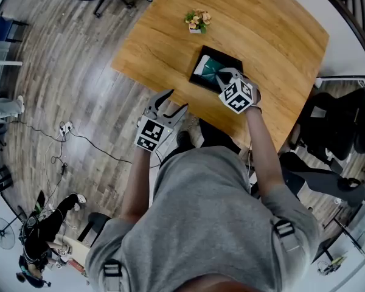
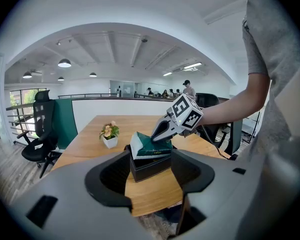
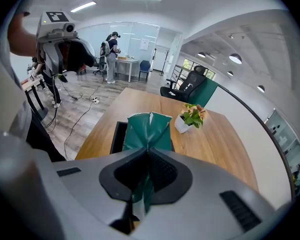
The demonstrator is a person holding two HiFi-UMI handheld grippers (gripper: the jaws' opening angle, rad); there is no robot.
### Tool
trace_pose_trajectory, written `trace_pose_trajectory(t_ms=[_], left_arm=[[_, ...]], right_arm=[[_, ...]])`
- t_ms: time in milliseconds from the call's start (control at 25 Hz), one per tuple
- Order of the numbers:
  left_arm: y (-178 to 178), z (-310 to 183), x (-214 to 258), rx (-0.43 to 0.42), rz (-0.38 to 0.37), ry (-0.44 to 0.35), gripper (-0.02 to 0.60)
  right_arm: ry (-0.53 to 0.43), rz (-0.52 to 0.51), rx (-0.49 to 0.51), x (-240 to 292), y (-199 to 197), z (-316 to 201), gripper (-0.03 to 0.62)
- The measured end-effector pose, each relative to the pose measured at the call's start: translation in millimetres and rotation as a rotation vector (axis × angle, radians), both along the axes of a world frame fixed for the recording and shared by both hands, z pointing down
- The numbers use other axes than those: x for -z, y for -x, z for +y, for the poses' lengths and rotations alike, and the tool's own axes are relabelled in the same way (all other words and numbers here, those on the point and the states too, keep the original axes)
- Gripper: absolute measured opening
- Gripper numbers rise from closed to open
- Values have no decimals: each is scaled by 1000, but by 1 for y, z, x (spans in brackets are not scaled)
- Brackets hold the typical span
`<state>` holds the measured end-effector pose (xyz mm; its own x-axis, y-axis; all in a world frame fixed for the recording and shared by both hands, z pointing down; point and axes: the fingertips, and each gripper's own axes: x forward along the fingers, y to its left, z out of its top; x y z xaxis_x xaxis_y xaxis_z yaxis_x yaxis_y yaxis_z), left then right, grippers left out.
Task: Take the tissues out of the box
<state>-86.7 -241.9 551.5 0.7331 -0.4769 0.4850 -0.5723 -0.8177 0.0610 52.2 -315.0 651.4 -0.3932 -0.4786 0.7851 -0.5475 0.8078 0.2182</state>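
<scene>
Wooden table (image 1: 261, 35), one corner toward us, with most of its top bare. That leaves free room around the work. A black box (image 1: 196, 81) sits near the table's near edge, open side up, close enough to reach without leaning. The green tissue pack (image 1: 208, 69) is in the box's mouth, tilted, with one end raised above the rim and the lower part down inside. We judge the lift is partly done. The right gripper (image 1: 222, 76) comes at it from the near side. Its own view shows the jaws clenched on a pinched fold of the green wrapper, which bunches up between the pads. We think a grip on the soft top film makes sense, since the pack fits the box closely and its sides offer little to catch. The left gripper (image 1: 170, 105) hangs off the table edge, over the floor (image 1: 79, 72), with its jaws spread and nothing in them. It points at the box from well apart. We read that as standing by, perhaps to steady the box if it rises with the pack. A small potted plant (image 1: 197, 22) stands beyond the box, apart from it and out of the lifting path.
</scene>
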Motion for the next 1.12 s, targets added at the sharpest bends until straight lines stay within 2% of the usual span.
trace_pose_trajectory(t_ms=[520, 1120], left_arm=[[2, 15, 14, -12, 3, -40, 272], [10, 55, 28, -41, 16, -86, 265]], right_arm=[[-82, 3, -40, 39, -13, 4, 17], [-155, 7, -100, 69, -18, 46, 14]])
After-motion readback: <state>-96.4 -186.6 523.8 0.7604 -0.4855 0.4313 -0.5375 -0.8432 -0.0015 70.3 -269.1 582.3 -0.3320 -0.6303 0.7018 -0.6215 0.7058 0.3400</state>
